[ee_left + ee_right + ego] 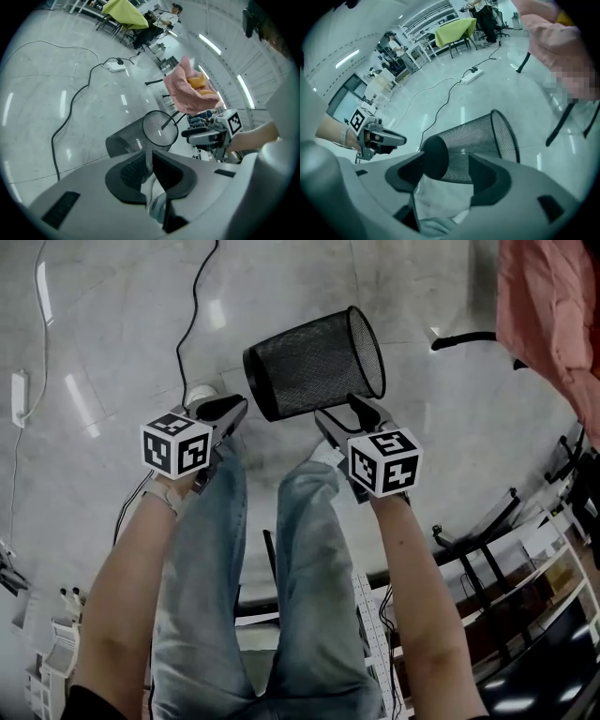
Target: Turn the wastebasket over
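Right gripper [339, 416] is sitting with its jaws wide apart and the mesh side of the wastebasket [314, 362] showing between them. I'm not seeing the pads actually biting. Left gripper [234, 411] is hanging near the closed end, not touching, with its jaws pinched together on nothing.

The basket is lying on its side on the shiny floor [112, 324], just past the person's white shoe [200, 395].

My worry is that it's round and the floor is looking slick, so 1 sloppy nudge is probably sending it rolling. A loose pinch on thin mesh could also be slipping mid-flip.

Around it, a black cable [192, 306] is trailing to the left. A dark chair leg [464, 338] under pink cloth [548, 324] is standing off the open end, so it's probably catching any runaway.
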Demonstrator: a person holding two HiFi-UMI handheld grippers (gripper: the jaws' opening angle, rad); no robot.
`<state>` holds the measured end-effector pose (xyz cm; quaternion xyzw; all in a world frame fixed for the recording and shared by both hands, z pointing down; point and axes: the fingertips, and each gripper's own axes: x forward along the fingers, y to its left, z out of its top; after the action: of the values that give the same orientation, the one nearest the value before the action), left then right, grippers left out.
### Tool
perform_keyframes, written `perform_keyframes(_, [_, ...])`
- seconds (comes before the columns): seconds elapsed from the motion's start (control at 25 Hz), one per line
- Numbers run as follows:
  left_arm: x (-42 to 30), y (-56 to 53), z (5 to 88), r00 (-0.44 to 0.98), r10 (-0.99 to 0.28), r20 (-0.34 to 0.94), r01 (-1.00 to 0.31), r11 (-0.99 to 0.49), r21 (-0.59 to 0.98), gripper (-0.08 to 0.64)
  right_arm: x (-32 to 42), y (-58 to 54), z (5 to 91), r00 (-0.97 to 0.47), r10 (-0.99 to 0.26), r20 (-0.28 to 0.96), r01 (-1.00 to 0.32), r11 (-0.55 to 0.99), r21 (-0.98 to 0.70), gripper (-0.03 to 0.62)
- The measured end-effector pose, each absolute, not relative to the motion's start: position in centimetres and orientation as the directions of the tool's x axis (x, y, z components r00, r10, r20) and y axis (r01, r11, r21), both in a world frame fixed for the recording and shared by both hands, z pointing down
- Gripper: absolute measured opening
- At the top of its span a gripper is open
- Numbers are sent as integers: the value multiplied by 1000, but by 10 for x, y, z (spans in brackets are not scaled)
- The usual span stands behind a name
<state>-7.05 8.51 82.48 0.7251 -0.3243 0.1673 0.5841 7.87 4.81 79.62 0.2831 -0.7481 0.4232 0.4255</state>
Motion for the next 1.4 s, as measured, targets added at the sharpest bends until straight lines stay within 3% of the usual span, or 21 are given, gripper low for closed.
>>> perform_keyframes(0.32, [-76,92,787,696,-355,624,-692,-100,715,48,145,-8,810,-390,-101,915,-823,485,-297,335])
perform_keyframes(0.48, [-76,94,784,649,-436,623,-707,-44,706,48,158,-16,841,-412,5,911,-771,532,-351,374])
perform_keyframes(0.92, [-78,113,801,578,-529,621,-700,69,711,48,139,4,882,-490,266,830,-583,608,-539,368])
perform_keyframes(1.4, [-96,94,766,562,-581,589,-686,70,724,48,75,14,814,-609,300,734,-447,635,-630,81])
